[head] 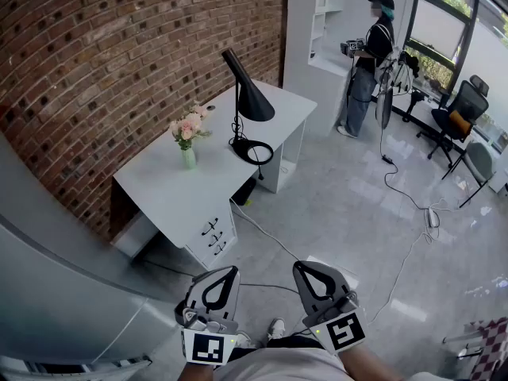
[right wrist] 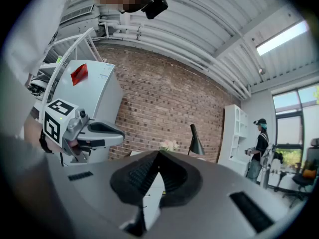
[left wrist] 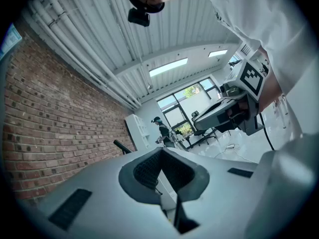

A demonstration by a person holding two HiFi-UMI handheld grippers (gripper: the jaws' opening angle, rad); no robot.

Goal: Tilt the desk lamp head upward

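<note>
Desk [head: 167, 190], lamp [head: 252, 101] (stem part-hidden) — left gripper [head: 227, 275], right gripper [head: 308, 270] seemingly closed, empty.

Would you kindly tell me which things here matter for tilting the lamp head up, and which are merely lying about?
For the job: desk lamp, on the white desk; left gripper and right gripper, both with jaws together and empty, well short of the lamp.
Just about: vase of pink flowers beside the lamp; office chair; person standing in the background.
</note>
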